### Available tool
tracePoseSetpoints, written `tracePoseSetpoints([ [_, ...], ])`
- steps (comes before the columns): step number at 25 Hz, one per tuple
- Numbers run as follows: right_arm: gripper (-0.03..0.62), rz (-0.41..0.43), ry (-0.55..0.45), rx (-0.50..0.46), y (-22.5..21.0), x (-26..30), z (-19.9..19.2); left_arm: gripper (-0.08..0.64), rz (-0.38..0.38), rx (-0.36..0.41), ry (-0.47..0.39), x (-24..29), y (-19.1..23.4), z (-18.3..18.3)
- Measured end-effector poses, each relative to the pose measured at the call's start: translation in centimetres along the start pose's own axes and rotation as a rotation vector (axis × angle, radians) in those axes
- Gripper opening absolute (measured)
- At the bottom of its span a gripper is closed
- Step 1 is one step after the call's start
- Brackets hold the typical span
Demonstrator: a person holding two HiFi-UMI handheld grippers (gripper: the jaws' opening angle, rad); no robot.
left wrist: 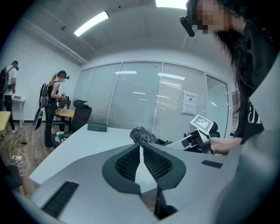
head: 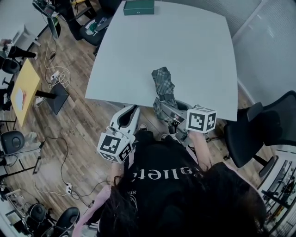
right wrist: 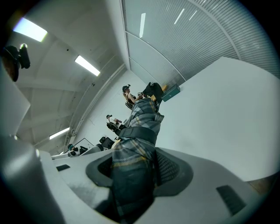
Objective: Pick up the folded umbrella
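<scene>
The folded umbrella is a plaid grey-green bundle with a dark strap round it. It reaches out over the near edge of the white table. My right gripper is shut on its near end; in the right gripper view the umbrella fills the space between the pads and runs away from the right gripper. My left gripper hovers left of it, short of the table edge, with its tips together and nothing between them. In the left gripper view the left gripper points at the umbrella.
A green box lies at the table's far edge. A black office chair stands to the right. A yellow table and cables on the wooden floor are at the left. Two people stand far off on the left.
</scene>
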State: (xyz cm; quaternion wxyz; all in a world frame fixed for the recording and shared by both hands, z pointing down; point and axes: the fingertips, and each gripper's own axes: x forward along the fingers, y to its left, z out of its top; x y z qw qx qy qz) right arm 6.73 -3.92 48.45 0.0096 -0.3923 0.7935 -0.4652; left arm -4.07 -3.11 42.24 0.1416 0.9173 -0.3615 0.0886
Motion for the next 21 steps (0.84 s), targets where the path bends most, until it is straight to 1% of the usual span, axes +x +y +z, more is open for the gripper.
tracePoseSetpoints([
  [10, 0.215, 0.005, 0.003, -0.009, 0.5, -0.7, 0.0, 0.038, 0.017, -0.005, -0.008, -0.7, -0.6, -0.1],
  [21, 0.215, -0.001, -0.006, -0.004, -0.1, -2.8, -1.4, 0.038, 0.018, 0.003, -0.01, -1.3, -2.7, -1.3],
])
